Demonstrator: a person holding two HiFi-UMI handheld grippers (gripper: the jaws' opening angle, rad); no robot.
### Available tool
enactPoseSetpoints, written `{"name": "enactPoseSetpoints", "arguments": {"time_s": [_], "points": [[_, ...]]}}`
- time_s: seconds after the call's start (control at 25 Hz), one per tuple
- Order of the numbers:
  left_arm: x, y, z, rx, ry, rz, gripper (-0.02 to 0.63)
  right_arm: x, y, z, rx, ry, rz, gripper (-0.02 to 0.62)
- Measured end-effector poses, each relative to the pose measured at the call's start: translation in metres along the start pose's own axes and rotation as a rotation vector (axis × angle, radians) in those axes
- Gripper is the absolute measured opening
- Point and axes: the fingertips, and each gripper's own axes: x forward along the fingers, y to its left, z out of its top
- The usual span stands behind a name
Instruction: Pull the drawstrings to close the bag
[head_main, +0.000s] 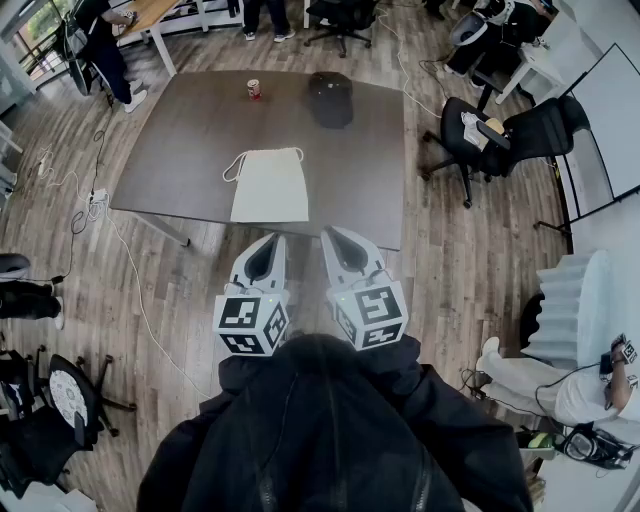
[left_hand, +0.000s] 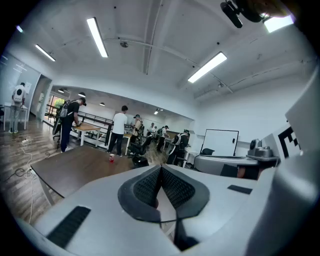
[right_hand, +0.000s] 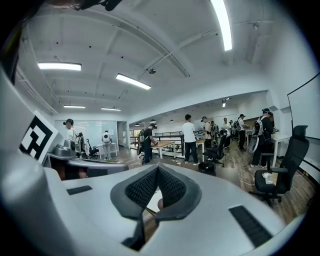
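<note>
A white cloth drawstring bag (head_main: 270, 186) lies flat on the dark table (head_main: 180, 140), its opening and looped cords (head_main: 262, 155) on the far side. Both grippers hover side by side short of the table's near edge, just in front of the person's body and apart from the bag. My left gripper (head_main: 276, 241) has its jaws together with nothing in them, and its own view shows the dark pads meeting (left_hand: 161, 168). My right gripper (head_main: 331, 234) is likewise shut and empty, pads meeting (right_hand: 157, 168). Both point roughly level toward the table.
A small red cup (head_main: 254, 89) and a black bag (head_main: 330, 98) stand on the far part of the table. Black office chairs (head_main: 480, 140) sit to the right, cables (head_main: 75, 195) run over the floor at left, and several people stand at desks behind.
</note>
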Motion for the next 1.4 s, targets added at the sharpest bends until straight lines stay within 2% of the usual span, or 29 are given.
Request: {"name": "enactPoseSetpoints", "arguments": {"time_s": [0.4,0.92,1.16,1.4], "points": [[0.0,0.02,-0.005,-0.006,0.015,-0.004,0.032,0.017,0.016,-0.01,0.007,0.009,0.027,0.021],[-0.022,0.079,-0.022,-0.029,0.053,-0.03,0.032,0.053,0.062,-0.045,0.019,0.085,0.014,0.021],[-0.022,0.098,-0.035,-0.074,0.075,-0.004,0.032,0.067,0.067,-0.058,0.0,0.138,0.035,0.021],[-0.013,0.13,-0.042,-0.118,0.084,0.06,0.032,0.101,0.065,-0.067,-0.01,0.179,0.082,0.021]]}}
